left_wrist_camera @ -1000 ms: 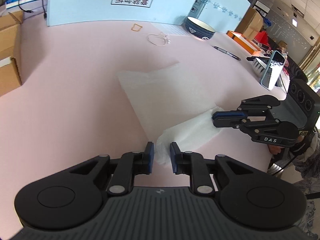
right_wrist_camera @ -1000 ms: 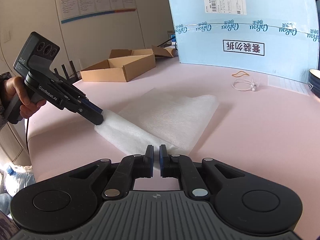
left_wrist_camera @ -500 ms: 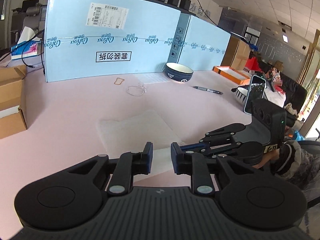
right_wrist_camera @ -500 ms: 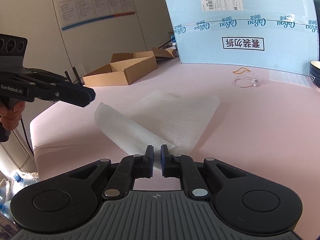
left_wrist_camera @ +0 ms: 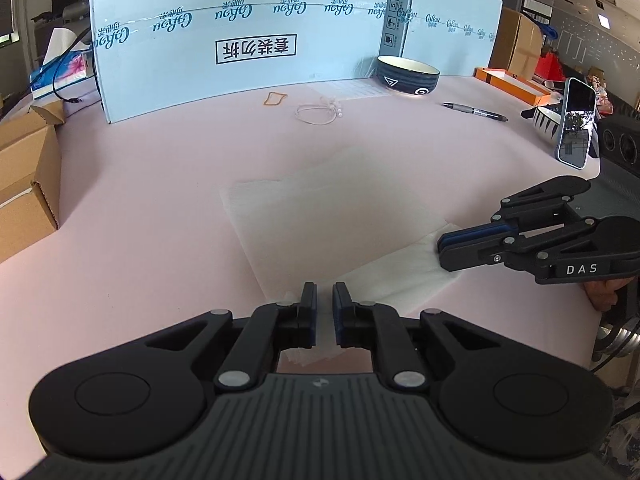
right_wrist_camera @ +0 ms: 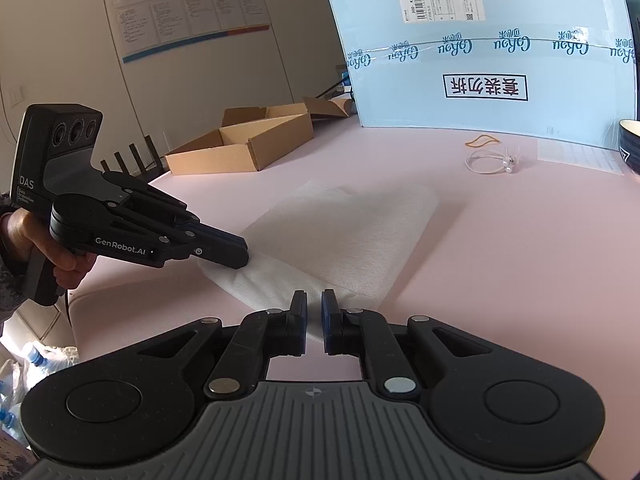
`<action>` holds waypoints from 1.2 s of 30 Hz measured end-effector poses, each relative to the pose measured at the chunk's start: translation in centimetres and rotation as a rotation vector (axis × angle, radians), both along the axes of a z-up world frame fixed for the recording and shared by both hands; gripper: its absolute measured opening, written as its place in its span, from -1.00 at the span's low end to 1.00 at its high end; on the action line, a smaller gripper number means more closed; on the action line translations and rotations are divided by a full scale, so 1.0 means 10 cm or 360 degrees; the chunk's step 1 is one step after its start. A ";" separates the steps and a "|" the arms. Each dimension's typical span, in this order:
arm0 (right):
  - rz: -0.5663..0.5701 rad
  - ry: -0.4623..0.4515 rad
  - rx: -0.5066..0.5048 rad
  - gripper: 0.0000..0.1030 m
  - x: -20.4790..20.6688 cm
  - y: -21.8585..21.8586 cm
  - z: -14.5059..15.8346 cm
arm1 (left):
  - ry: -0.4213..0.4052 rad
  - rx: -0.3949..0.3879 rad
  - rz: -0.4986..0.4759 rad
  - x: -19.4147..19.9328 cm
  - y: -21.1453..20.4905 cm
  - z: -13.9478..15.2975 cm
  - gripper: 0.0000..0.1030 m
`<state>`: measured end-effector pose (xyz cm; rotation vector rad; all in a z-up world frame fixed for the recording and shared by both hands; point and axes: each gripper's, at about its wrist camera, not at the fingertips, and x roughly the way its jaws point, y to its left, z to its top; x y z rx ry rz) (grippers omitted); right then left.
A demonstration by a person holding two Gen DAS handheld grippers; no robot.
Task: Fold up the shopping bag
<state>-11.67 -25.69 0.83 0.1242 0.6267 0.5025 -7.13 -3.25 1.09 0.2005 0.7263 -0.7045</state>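
Observation:
A white, thin shopping bag point(left_wrist_camera: 320, 208) lies flat on the pink table, its near edge folded over into a strip point(left_wrist_camera: 396, 268). It also shows in the right wrist view point(right_wrist_camera: 352, 232). My left gripper point(left_wrist_camera: 324, 296) sits at the strip's left end, jaws nearly closed with the bag's edge between them. My right gripper point(right_wrist_camera: 314, 304) sits at the strip's other end, jaws nearly closed on the bag's edge. Each gripper shows in the other's view: the right one point(left_wrist_camera: 444, 246) and the left one point(right_wrist_camera: 240, 254), both pinched on the strip.
A tall light-blue carton point(left_wrist_camera: 248, 32) stands at the back. Before it lie a rubber band point(left_wrist_camera: 276, 98), a cord loop point(left_wrist_camera: 316, 112), a dark bowl point(left_wrist_camera: 408, 76) and a pen point(left_wrist_camera: 476, 111). A phone point(left_wrist_camera: 576, 124) stands right; cardboard boxes point(right_wrist_camera: 244, 144) sit left.
The left gripper had lifted off the bag half a second ago; it has come back down to the strip's end and narrowed its jaws on it. The right gripper stayed at its end.

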 end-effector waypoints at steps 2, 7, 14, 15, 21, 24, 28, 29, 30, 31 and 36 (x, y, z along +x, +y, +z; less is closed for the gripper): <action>-0.0001 0.0001 0.0004 -0.85 0.00 0.00 0.00 | 0.0019 -0.0027 0.0006 0.02 0.02 -0.01 -0.84; -0.0088 0.0098 0.0178 -0.84 0.01 -0.12 0.02 | 0.0107 -0.0070 -0.0019 0.11 0.08 0.00 -0.84; 0.0038 -0.0389 -0.0407 -0.23 -0.43 0.03 0.39 | 0.0210 -0.0065 -0.0088 0.23 0.09 0.03 -0.84; 0.0074 -0.0461 -0.0541 -0.23 -0.50 0.08 0.40 | 0.0223 -0.0073 -0.0096 0.25 0.10 0.03 -0.84; 0.0453 -0.0863 -0.1457 -0.24 -0.80 0.51 0.09 | 0.0252 -0.0081 -0.0130 0.29 0.11 0.02 -0.84; 0.0618 -0.0978 -0.1893 -0.19 -0.79 0.66 -0.19 | 0.0239 -0.0070 -0.0143 0.28 0.11 0.03 -0.84; 0.0814 -0.0947 -0.2026 -0.18 -0.73 0.70 -0.22 | 0.0230 -0.0074 -0.0158 0.28 0.12 0.02 -0.84; 0.0854 -0.0935 -0.2046 -0.18 -0.71 0.71 -0.22 | 0.0233 -0.0077 -0.0161 0.29 0.12 0.02 -0.84; 0.0886 -0.0927 -0.2062 -0.18 -0.70 0.72 -0.22 | 0.0238 -0.0083 -0.0166 0.30 0.12 0.01 -0.84; 0.0905 -0.0925 -0.2074 -0.18 -0.68 0.73 -0.23 | 0.0242 -0.0089 -0.0175 0.32 0.13 0.01 -0.84; 0.0918 -0.0937 -0.2084 -0.20 -0.57 0.74 -0.25 | 0.0270 -0.0124 -0.0192 0.37 0.16 -0.01 -0.84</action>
